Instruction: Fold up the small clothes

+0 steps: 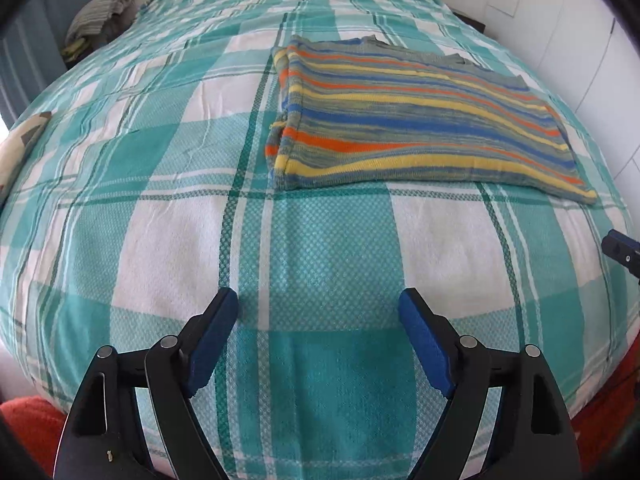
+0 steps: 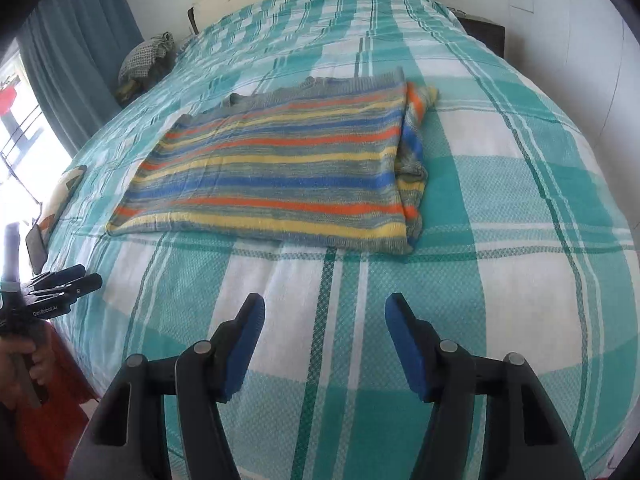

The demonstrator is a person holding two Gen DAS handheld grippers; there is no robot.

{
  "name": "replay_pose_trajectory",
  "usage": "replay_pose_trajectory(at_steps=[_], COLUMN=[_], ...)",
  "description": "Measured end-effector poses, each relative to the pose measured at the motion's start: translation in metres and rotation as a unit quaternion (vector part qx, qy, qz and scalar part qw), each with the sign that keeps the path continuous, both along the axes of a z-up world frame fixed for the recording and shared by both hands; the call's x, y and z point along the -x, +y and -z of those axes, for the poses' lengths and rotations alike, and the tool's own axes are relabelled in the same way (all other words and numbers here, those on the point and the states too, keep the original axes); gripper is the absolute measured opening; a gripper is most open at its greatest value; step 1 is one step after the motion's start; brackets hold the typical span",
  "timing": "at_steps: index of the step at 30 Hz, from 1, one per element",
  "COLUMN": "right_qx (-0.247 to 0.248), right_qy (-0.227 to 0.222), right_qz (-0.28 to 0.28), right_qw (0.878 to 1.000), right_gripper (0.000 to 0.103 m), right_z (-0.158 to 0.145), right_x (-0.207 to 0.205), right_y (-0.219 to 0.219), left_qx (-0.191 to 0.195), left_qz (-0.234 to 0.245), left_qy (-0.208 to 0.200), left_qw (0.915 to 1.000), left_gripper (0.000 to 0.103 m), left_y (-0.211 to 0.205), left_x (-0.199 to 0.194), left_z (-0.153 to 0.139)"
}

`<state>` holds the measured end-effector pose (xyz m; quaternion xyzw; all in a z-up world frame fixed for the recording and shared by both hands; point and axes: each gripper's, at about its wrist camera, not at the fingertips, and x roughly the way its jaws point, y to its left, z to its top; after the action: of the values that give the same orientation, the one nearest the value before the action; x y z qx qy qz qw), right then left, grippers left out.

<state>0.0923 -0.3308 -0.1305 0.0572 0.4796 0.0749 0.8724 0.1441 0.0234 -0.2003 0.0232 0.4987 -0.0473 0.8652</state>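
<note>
While both sets of jaws stand apart with nothing between them, you have no hold on anything: the left gripper (image 1: pixel 318 336) is spread wide and the right gripper (image 2: pixel 325 340) somewhat less, each over bare bedspread short of the garment. Beyond them, the striped knit sweater in blue, orange, yellow and grey (image 2: pixel 276 172) lies flat on the teal-and-white checked bed (image 2: pixel 500 280), already folded to a rectangle with a sleeve tucked along one side edge (image 2: pixel 414 152). Your main risk is pinching the bedspread together with the sweater's near hem, since both are soft and lie flush. Grab one layer only and that tucked sleeve will likely spill out, undoing the fold. Uneven pulls would skew it.
</note>
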Motion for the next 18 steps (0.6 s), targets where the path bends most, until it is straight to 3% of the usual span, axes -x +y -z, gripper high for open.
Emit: replay_pose_trajectory(at_steps=[2, 5, 8, 18], right_qx=[0.016, 0.041, 0.053, 0.081], right_qy=[-0.006, -0.004, 0.006, -0.009], right_qz=[0.003, 0.004, -0.001, -0.003], right_qw=[1.0, 0.999, 0.999, 0.997], right_gripper=[0.063, 0.073, 0.083, 0.102], right_z=[0.006, 0.017, 0.032, 0.044], right_x=[0.01, 0.017, 0.019, 0.024], right_y=[0.013, 0.026, 0.032, 0.048], left_qx=[-0.013, -0.031, -0.025, -0.025], left_qz=[0.002, 0.012, 0.007, 0.017], left_qy=[-0.011, -0.006, -0.001, -0.012], left_qw=[0.9999, 0.9994, 0.9997, 0.9995], left_gripper=[0.096, 0.099, 0.102, 0.102], left_y=[-0.007, -0.012, -0.008, -0.009], left_x=[0.005, 0.007, 0.007, 0.011], left_z=[0.004, 0.011, 0.017, 0.023])
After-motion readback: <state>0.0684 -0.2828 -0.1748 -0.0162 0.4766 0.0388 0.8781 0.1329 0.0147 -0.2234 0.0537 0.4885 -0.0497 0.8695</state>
